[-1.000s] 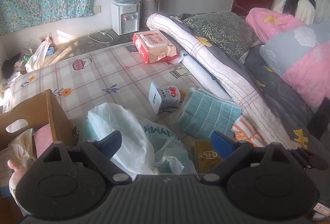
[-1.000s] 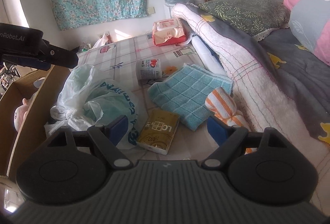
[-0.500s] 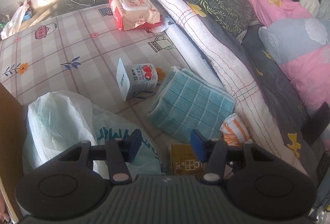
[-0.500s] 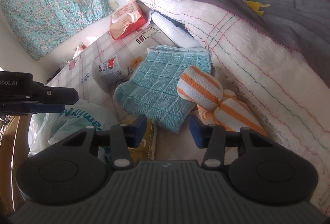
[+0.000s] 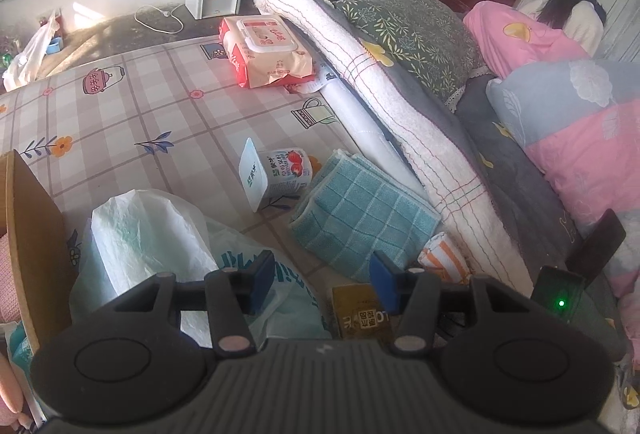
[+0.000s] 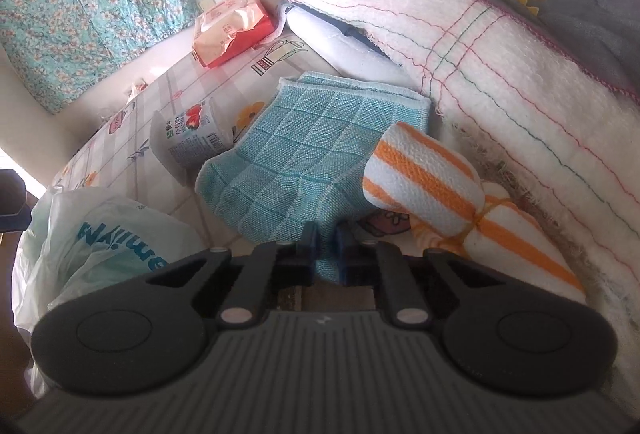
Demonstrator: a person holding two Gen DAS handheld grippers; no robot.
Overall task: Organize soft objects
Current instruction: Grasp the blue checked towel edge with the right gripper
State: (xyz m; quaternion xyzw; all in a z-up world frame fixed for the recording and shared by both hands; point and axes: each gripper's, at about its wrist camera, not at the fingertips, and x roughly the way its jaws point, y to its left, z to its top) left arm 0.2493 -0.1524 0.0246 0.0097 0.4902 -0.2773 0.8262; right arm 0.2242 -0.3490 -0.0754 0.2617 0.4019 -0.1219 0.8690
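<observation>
You are over a checked bed sheet strewn with soft things. Your right gripper is clamped on the near corner of the folded teal cloth, the orange-striped bundle just beside it. Your left gripper hangs half open, seemingly on nothing (plastic bag and gold box below).

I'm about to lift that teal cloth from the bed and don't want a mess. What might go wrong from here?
1. The right gripper pinches only the near edge of the teal cloth, so it may unfold or slip out when lifted.
2. The far edge of the cloth lies against the tipped yogurt cup; dragging could roll it.
3. The striped towel sits close beside and may snag.
</observation>
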